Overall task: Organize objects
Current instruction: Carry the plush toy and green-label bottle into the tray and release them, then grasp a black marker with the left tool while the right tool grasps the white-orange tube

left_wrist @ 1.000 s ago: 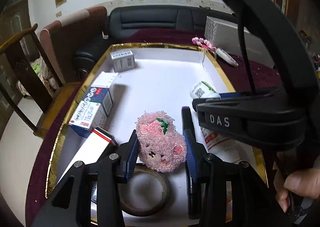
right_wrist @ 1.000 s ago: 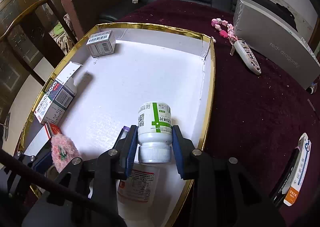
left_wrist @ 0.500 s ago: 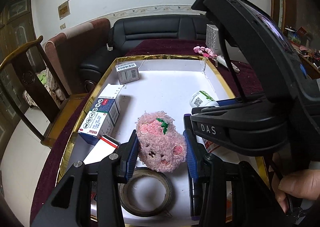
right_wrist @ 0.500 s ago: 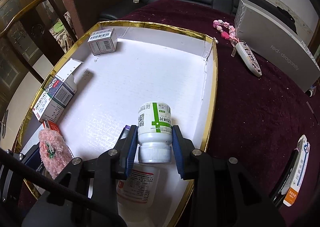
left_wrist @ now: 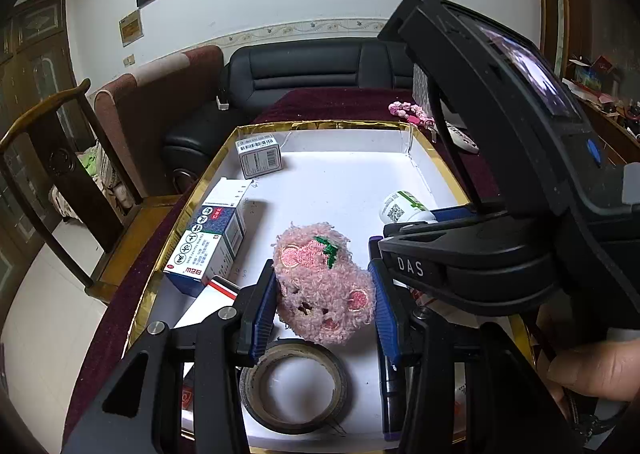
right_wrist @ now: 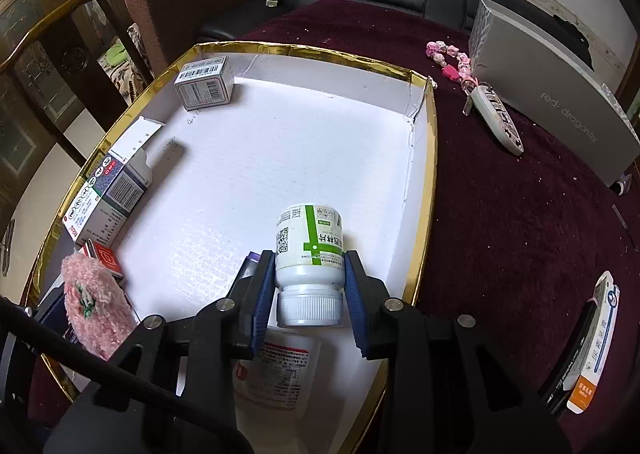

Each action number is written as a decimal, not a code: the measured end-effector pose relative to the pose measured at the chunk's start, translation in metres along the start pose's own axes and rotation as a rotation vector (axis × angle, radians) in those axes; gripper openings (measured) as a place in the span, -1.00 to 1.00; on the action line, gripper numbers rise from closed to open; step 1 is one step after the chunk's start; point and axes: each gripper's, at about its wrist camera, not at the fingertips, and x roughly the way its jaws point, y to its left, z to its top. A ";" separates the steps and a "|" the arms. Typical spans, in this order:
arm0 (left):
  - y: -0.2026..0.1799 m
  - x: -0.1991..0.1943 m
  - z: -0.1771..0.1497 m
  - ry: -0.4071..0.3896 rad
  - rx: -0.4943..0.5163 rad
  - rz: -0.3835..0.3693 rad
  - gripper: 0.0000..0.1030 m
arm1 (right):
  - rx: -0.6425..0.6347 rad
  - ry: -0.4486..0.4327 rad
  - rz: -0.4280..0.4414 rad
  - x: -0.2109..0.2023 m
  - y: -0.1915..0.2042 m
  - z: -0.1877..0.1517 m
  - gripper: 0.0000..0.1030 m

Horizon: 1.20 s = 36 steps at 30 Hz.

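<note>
My left gripper (left_wrist: 324, 294) is shut on a pink plush bear (left_wrist: 322, 288) and holds it above the near end of a white tray with a gold rim (left_wrist: 420, 141). The bear also shows in the right wrist view (right_wrist: 96, 310). My right gripper (right_wrist: 310, 294) is shut on a white pill bottle with a green label (right_wrist: 310, 250), cap towards me, above the tray's (right_wrist: 430, 189) near right part. The bottle's base shows in the left wrist view (left_wrist: 404, 207).
In the tray lie a roll of tape (left_wrist: 294, 388), a blue and white box (left_wrist: 208, 246), a small barcode box (left_wrist: 259, 155), a red and white box (left_wrist: 224, 288) and a sachet (right_wrist: 276, 370). On the maroon cloth are a pink keychain with remote (right_wrist: 494, 115), a grey box (right_wrist: 548, 93) and a packet (right_wrist: 596, 350).
The left gripper has risen and tilted up with the bear, so the view shows more of the wall. The right gripper has kept still with the bottle.
</note>
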 end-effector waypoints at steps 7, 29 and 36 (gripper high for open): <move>0.000 -0.002 0.000 -0.012 0.000 0.004 -0.23 | -0.001 -0.002 -0.004 0.001 0.001 0.001 -0.40; 0.001 -0.007 0.002 -0.033 0.001 0.025 -0.15 | 0.052 -0.043 0.017 -0.013 -0.006 0.004 -0.32; -0.002 -0.013 0.003 -0.050 0.015 0.047 -0.14 | 0.084 -0.078 0.044 -0.035 -0.015 0.000 -0.32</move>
